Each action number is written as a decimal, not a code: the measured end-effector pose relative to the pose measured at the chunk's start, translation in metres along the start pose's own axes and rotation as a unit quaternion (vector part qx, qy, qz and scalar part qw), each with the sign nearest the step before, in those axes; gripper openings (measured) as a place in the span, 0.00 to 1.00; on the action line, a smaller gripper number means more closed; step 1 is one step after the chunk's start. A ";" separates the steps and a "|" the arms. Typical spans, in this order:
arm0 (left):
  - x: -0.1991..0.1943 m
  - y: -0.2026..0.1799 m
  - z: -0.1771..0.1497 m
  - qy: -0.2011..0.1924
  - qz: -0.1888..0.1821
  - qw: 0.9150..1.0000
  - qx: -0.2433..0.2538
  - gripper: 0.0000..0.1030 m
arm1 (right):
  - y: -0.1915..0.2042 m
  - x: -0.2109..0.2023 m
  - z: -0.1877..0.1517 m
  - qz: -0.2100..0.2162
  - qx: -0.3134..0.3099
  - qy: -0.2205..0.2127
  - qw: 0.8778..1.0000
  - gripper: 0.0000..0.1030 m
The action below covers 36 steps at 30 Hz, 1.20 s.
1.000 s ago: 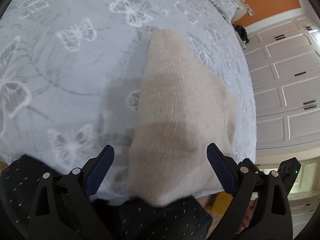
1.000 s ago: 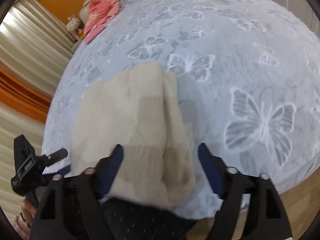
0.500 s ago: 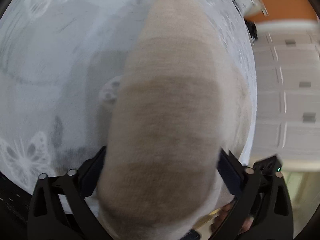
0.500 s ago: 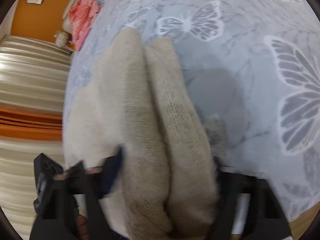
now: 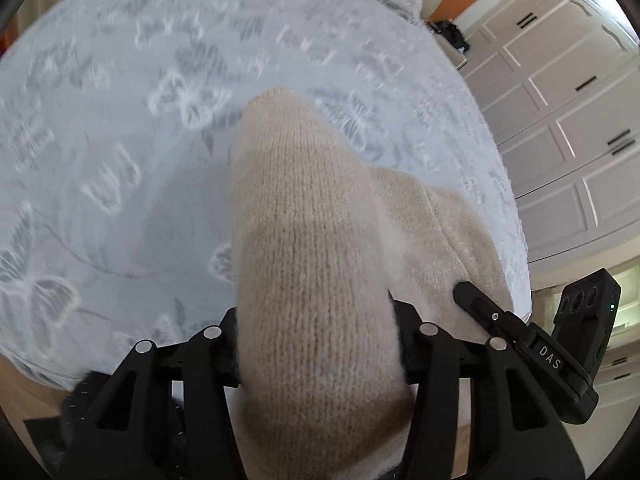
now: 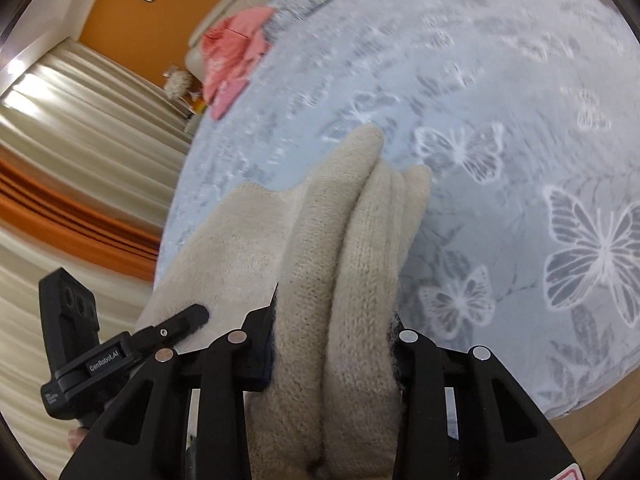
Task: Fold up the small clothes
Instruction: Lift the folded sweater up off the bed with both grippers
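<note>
1. The sweater (image 5: 316, 264) lies at the near edge of the bed (image 5: 120, 184), its near end bunched up between the fingers of both tools, the far end resting on the cover.
2. The left tool (image 5: 316, 344) is closed on a thick knit fold of the sweater; a second ago its fingers stood wide, either side of the flat cloth.
3. The right tool (image 6: 334, 344) grips two rolled folds (image 6: 360, 248) of the same sweater side by side; a second ago it too was wide open over the flat garment.
4. Since half a second ago both views have pulled back: more of the bed shows around the sweater, which had filled most of each frame.
5. In each view the other tool's black body shows beside the sweater, its tip against the cloth.
6. The bed has a pale blue cover with white butterflies; the pattern is motion-blurred toward the far side.
7. A pink garment (image 6: 236, 56) lies at the far end of the bed.
8. White panelled wardrobe doors (image 5: 560, 120) stand on one side, beige curtains (image 6: 72, 128) with an orange band on the other, and an orange wall (image 6: 132, 12) behind.
</note>
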<state>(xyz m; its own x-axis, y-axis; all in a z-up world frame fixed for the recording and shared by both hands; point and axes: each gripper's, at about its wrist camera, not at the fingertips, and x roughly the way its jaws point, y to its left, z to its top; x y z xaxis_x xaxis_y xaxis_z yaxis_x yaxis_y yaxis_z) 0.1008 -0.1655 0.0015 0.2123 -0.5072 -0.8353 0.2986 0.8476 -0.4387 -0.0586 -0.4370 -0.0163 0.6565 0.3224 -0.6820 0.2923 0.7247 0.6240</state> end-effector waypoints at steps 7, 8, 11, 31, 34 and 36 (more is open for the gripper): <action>-0.062 -0.030 -0.004 -0.053 0.012 0.997 0.057 0.48 | 0.041 -0.047 -0.010 0.019 -0.025 -0.045 0.998 0.33; -0.068 -0.034 -0.005 -0.059 0.012 0.996 0.061 0.48 | 0.045 -0.053 -0.011 0.021 -0.028 -0.051 0.998 0.33; -0.090 -0.043 -0.010 -0.076 0.010 0.994 0.076 0.48 | 0.060 -0.072 -0.016 0.026 -0.040 -0.068 0.997 0.33; -0.247 -0.089 -0.042 -0.228 -0.021 0.960 0.160 0.49 | 0.159 -0.204 -0.038 0.082 -0.140 -0.206 0.965 0.33; -0.268 -0.095 -0.045 -0.252 -0.027 0.952 0.172 0.49 | 0.177 -0.222 -0.041 0.085 -0.162 -0.229 0.956 0.33; -0.281 -0.097 -0.045 -0.266 -0.033 0.947 0.175 0.49 | 0.190 -0.233 -0.041 0.091 -0.175 -0.243 0.950 0.33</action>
<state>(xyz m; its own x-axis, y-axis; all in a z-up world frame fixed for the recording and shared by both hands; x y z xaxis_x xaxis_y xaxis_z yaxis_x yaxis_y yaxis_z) -0.0298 -0.0978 0.2639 0.5938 -0.6432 -0.4834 0.5983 0.7547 -0.2692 -0.1842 -0.3499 0.2452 0.9421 0.2042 -0.2659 -0.0495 0.8691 0.4921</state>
